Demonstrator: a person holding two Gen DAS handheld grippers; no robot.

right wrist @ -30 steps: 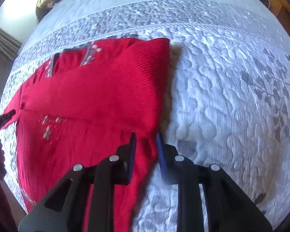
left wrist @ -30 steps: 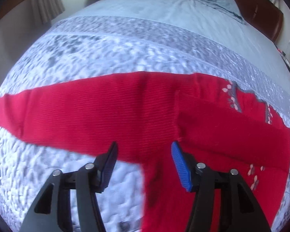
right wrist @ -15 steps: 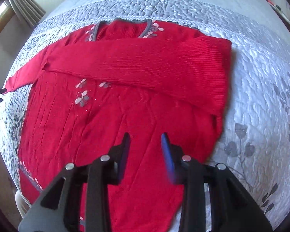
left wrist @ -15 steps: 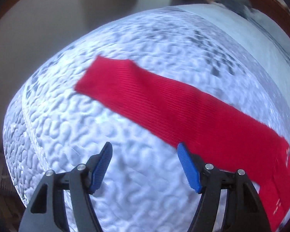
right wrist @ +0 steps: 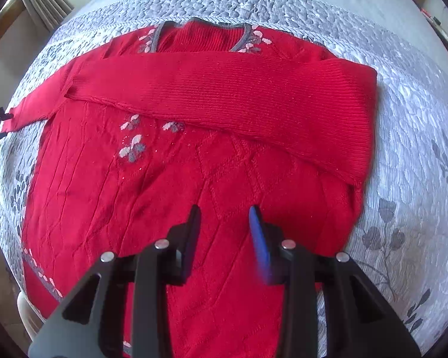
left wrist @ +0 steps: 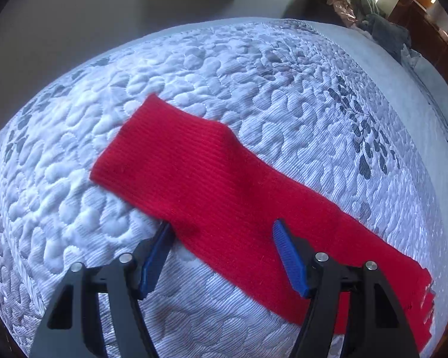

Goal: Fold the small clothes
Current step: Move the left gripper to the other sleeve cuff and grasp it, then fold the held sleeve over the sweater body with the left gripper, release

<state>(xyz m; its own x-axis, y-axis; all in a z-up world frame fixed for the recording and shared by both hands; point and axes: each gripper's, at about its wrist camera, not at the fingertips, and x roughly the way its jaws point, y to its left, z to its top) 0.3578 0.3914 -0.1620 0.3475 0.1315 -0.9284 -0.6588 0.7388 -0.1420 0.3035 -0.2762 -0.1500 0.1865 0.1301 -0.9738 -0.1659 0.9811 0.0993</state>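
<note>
Red sweater [right wrist: 194, 179] laid flat, front up, on quilted bed [right wrist: 418, 119]. One sleeve already folded across chest [right wrist: 239, 95]; other sleeve [left wrist: 212, 185] stretched out straight over quilt. L gripper [left wrist: 224, 232] held over that sleeve w/ jaws wide, nothing pinched. R gripper [right wrist: 224, 217] above lower body, jaws opening, nothing between them. Sleeve probably best pinched nearer cuff [left wrist: 125, 149], both layers, then carried across chest parallel to first. Contact w/ fabric can't be confirmed, fisheye view.
</note>
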